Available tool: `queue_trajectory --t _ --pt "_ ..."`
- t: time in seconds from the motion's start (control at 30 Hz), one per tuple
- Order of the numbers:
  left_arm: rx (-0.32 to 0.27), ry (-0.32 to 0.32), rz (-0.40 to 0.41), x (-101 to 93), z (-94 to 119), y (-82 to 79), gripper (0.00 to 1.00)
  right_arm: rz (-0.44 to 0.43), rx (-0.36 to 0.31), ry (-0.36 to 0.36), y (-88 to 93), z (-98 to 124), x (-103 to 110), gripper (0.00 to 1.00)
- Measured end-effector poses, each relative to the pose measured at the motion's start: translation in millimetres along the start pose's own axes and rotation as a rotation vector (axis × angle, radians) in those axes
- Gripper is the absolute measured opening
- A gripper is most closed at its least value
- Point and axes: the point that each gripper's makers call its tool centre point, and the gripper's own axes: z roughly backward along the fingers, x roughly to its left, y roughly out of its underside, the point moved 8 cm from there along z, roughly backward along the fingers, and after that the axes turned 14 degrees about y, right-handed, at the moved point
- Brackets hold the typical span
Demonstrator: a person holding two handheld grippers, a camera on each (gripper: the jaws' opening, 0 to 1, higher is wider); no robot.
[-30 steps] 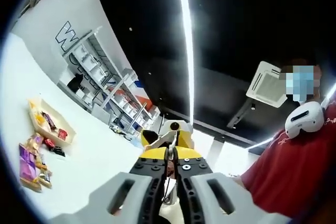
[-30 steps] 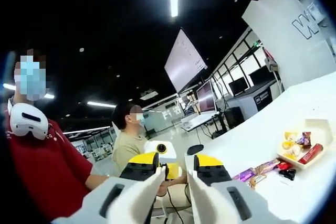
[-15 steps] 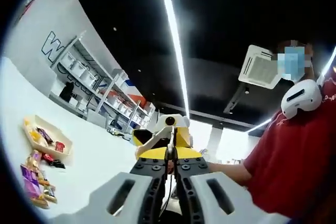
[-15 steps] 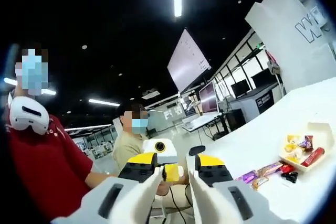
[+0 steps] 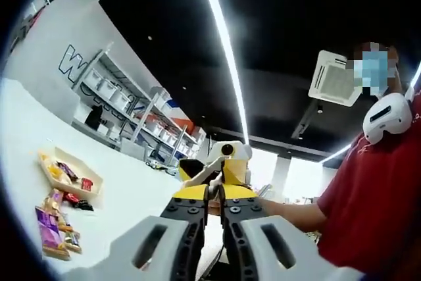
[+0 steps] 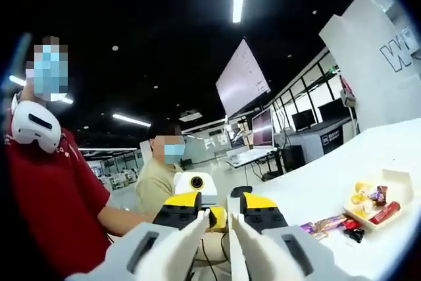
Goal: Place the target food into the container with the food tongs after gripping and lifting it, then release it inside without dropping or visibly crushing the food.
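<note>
A shallow cream tray [image 5: 66, 176] with yellow and red wrapped snacks lies on the white table [image 5: 125, 195], far left of my left gripper [image 5: 214, 197]. Loose purple and gold snack packs [image 5: 52, 228] lie in front of it. The left jaws stand almost together with nothing between them, aimed above the table. Just beyond them is the right gripper's yellow front [image 5: 223, 159]. In the right gripper view the same tray [image 6: 375, 205] and loose packs [image 6: 325, 224] sit far to the right. My right gripper [image 6: 220, 210] holds a narrow empty gap, facing the left gripper [image 6: 197, 182].
A person in a red shirt [image 5: 381, 189] with a white headset holds both grippers and stands close, seen also as a red sleeve [image 6: 46, 182]. Another person in a tan shirt [image 6: 164, 176] sits behind. Shelving [image 5: 112, 97] and monitors [image 6: 263, 126] line the room beyond the table.
Both views have shifted a little with the hands. The right gripper's jaws have drawn closer together. The snacks and tray have not moved on the table.
</note>
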Motion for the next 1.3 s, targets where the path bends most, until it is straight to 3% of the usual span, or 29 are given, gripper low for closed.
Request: queue_trajectory --t 0.23,0.33,0.47,0.5,0.57,0.7,0.8,0.9,1.07,1.3 --pt "0.051 -0.067 -0.032 5.8 11 7.1 0.05 0.000 0.029 0.045 7.5 -1 -8 0.20" --pt "0.115 -0.143 -0.066 11.8 18 11.1 0.04 0.006 0.023 0.108 8.5 0 -17 0.20" --pt "0.141 -0.201 -0.090 16.5 23 12.9 0.07 0.021 0.033 0.202 11.1 2 -30 0.21" --pt "0.166 -0.239 -0.127 18.0 27 13.5 0.08 0.031 0.036 0.246 11.9 4 -36 0.21" --pt "0.193 -0.268 -0.159 18.2 30 15.5 0.13 0.025 0.041 0.274 13.4 5 -41 0.21" --pt "0.251 -0.354 -0.164 22.8 40 24.2 0.27 0.018 0.046 0.327 17.6 7 -51 0.21" --pt "0.263 -0.391 -0.139 26.6 45 28.9 0.33 0.010 0.045 0.347 21.7 6 -54 0.22" --pt "0.297 -0.451 -0.207 32.4 51 28.7 0.42 0.002 0.054 0.357 26.7 6 -56 0.22" --pt "0.341 -0.536 -0.184 44.2 57 33.0 0.71 0.000 0.068 0.379 33.1 8 -57 0.22" --pt "0.335 -0.565 -0.168 47.2 59 37.1 0.73 0.017 0.072 0.448 37.1 14 -63 0.22"
